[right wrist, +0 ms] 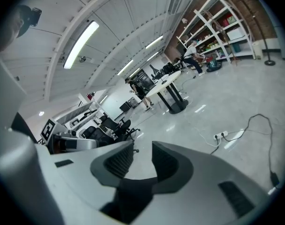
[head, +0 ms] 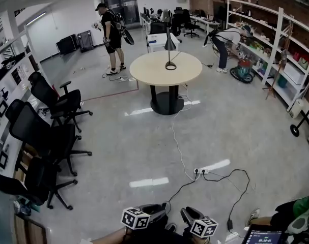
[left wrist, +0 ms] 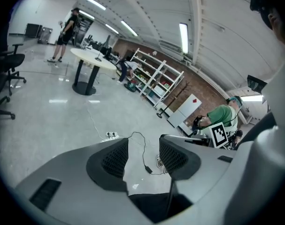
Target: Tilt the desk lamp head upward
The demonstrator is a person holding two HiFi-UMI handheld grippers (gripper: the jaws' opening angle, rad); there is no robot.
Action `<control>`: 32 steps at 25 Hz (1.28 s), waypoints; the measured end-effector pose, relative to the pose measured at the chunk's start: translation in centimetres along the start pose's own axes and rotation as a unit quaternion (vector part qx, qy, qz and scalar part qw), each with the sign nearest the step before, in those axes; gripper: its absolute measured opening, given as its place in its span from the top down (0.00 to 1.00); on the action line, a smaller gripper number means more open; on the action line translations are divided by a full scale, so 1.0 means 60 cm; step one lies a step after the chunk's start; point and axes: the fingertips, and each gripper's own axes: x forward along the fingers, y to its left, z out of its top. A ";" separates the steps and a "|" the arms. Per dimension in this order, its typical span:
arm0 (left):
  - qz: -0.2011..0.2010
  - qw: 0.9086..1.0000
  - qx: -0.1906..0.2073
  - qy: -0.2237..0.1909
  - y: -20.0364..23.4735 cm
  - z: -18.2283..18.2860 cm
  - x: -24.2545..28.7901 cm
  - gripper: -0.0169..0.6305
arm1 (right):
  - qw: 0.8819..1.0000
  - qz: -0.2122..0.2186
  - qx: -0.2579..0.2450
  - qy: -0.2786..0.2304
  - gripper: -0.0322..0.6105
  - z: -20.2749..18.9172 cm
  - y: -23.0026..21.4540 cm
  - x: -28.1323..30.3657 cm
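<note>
None of the task is done, judging by how things lie. A wide stretch of bare floor [head: 210,131] separates the person from the round table [head: 146,70], which stands well off in the middle of the room. A white cable [head: 176,139] runs from the table across that floor to a power strip [head: 201,171].

The desk lamp [head: 169,39] stands upright near the middle of the tabletop. Its dark cone-shaped head [head: 170,45] appears to face down toward the base, so it reads as untilted and untouched.

Both grippers hang low and close to the person's body at the bottom of the head view, nowhere near the lamp. The left gripper [left wrist: 143,156] has its jaws moderately apart, with only floor and a loose cord showing between them. The right gripper [right wrist: 138,161] is likewise parted and holds nothing.

Everything is left to do. The person must cross to the table, probably steady the lamp with one gripper, take the head with the other and swing it upward.
</note>
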 end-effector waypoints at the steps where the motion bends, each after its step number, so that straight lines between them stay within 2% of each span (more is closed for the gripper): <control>1: -0.002 1.000 -0.001 0.003 0.001 0.003 0.006 0.64 | 1.000 -0.001 0.000 0.002 0.75 0.004 -0.004 0.004; 5: -0.010 1.000 -0.005 0.002 0.020 0.039 0.050 0.64 | 1.000 -0.013 -0.005 0.005 0.75 0.041 -0.036 0.023; 8: -0.024 1.000 0.006 0.001 0.044 0.082 0.082 0.64 | 0.999 -0.035 -0.011 -0.007 0.75 0.088 -0.063 0.050; 13: -0.048 0.999 0.021 -0.012 0.119 0.173 0.102 0.64 | 0.997 -0.066 0.006 -0.029 0.75 0.160 -0.077 0.136; 18: -0.057 0.998 -0.018 -0.037 0.236 0.276 0.093 0.64 | 0.997 -0.075 -0.021 -0.002 0.75 0.224 -0.049 0.261; 22: -0.052 0.996 -0.027 -0.062 0.324 0.351 0.069 0.64 | 0.996 -0.089 -0.029 -0.005 0.75 0.281 -0.025 0.344; 25: -0.042 0.996 -0.045 -0.068 0.389 0.372 0.051 0.64 | 0.996 -0.077 -0.046 0.007 0.75 0.293 0.013 0.401; 28: -0.040 0.995 -0.058 -0.064 0.427 0.387 0.054 0.64 | 0.995 -0.076 -0.062 0.023 0.75 0.309 0.018 0.437; 32: -0.041 0.995 -0.072 -0.058 0.456 0.403 0.065 0.64 | 0.995 -0.085 -0.045 0.029 0.75 0.324 0.007 0.475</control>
